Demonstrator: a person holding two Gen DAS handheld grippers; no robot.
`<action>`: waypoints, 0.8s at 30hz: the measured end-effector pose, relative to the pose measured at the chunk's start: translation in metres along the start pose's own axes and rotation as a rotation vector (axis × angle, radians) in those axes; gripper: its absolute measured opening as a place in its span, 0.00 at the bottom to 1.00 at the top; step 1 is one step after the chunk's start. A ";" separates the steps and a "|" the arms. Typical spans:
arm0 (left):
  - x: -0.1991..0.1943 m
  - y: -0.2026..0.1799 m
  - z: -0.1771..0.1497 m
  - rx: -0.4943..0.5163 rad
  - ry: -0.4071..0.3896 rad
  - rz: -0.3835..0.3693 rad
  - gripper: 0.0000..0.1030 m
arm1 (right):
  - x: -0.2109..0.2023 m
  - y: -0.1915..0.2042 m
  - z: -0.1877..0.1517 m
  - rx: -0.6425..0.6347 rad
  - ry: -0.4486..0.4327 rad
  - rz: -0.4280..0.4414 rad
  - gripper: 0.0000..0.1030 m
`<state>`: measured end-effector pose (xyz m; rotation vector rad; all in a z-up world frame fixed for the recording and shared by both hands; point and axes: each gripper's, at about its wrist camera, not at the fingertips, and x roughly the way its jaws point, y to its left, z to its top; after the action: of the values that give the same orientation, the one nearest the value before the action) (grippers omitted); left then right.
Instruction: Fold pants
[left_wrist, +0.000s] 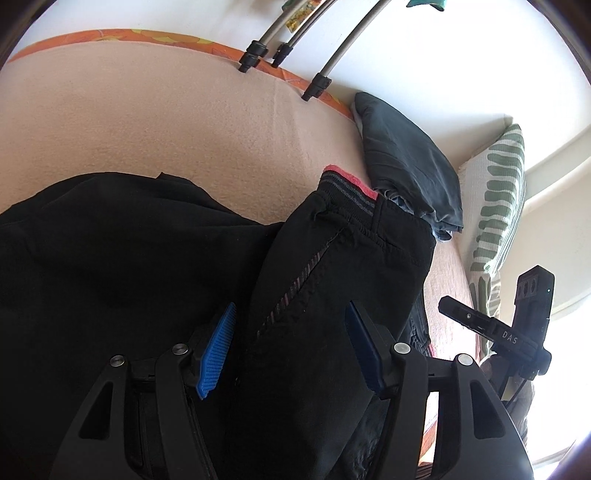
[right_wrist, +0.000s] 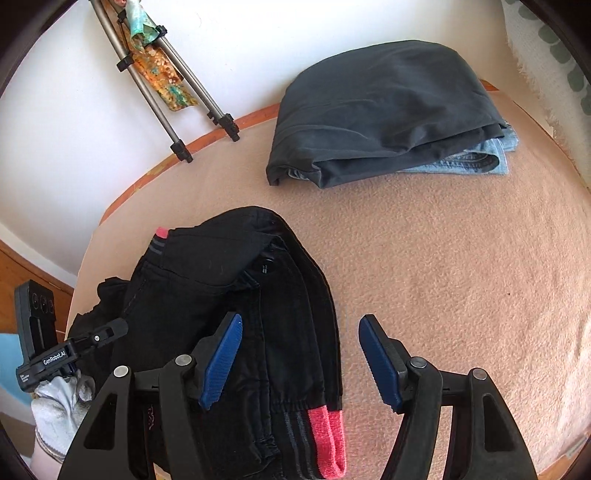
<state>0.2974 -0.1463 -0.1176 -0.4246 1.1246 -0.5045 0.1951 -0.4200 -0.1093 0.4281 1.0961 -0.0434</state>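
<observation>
Black pants (left_wrist: 147, 266) with grey and red striped cuffs lie partly folded on the peach blanket (left_wrist: 147, 122). In the left wrist view my left gripper (left_wrist: 291, 321) is open, its blue pads on either side of a pocket seam on the pants. In the right wrist view the same pants (right_wrist: 240, 295) lie folded with a button showing and a red cuff (right_wrist: 328, 439) at the bottom. My right gripper (right_wrist: 301, 339) is open above the pants' right edge. Nothing is held.
A folded dark grey garment on folded jeans (right_wrist: 388, 110) lies at the far side of the blanket (right_wrist: 461, 277). Tripod legs (right_wrist: 177, 96) stand by the white wall. A green-patterned pillow (left_wrist: 498, 192) sits at the right. The other gripper (left_wrist: 517, 332) shows at the right edge.
</observation>
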 end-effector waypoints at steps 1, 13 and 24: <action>0.001 -0.003 -0.001 0.007 0.002 -0.013 0.49 | 0.003 -0.005 -0.003 0.011 0.007 0.011 0.66; -0.014 -0.077 -0.037 0.268 -0.012 -0.115 0.13 | -0.020 0.008 0.004 0.035 -0.051 0.184 0.66; 0.007 -0.121 -0.104 0.523 0.160 -0.103 0.25 | -0.019 -0.015 0.008 0.155 -0.020 0.356 0.77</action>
<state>0.1837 -0.2559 -0.0935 0.0150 1.0777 -0.9070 0.1890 -0.4396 -0.0945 0.7555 0.9868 0.1824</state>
